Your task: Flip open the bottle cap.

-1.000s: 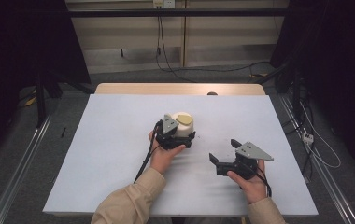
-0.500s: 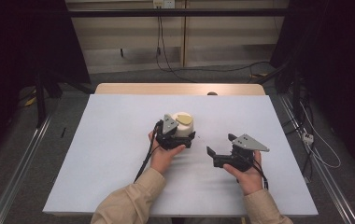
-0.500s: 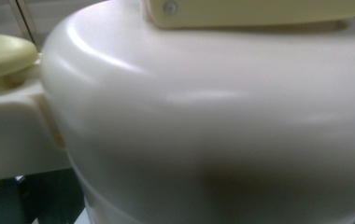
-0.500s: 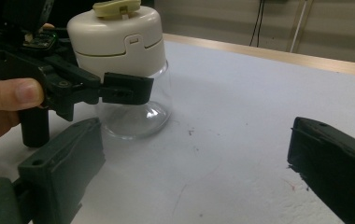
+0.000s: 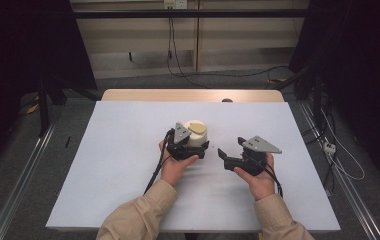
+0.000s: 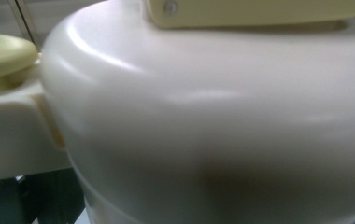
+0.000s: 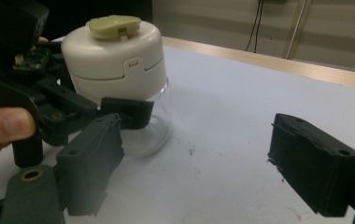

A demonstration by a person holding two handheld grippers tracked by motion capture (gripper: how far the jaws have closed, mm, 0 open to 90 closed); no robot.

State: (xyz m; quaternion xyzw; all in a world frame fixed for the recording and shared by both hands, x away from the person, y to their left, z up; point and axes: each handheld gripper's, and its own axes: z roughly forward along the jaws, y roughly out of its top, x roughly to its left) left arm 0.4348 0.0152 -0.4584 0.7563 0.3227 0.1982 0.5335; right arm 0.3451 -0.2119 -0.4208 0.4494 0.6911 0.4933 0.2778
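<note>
Jar point(image 5: 196, 134) upright, gripped low by left gripper point(image 5: 198, 149); lid point(image 7: 114, 26) still on. Right gripper point(image 5: 230, 151) beside it, jaws wide but just been narrowing, nothing between them; opening remains.

Right gripper point(image 7: 194, 168), jaws well apart with bare table point(image 7: 241, 116) between them; the jaws have just been closing. Ahead and to its left stands a white container point(image 7: 119, 74) with a yellowish lid tab point(image 7: 113, 25) and a clear lower part. The left gripper point(image 7: 119, 112) apparently clamps the container's base; fingers point(image 7: 5, 126) at far left.
</note>
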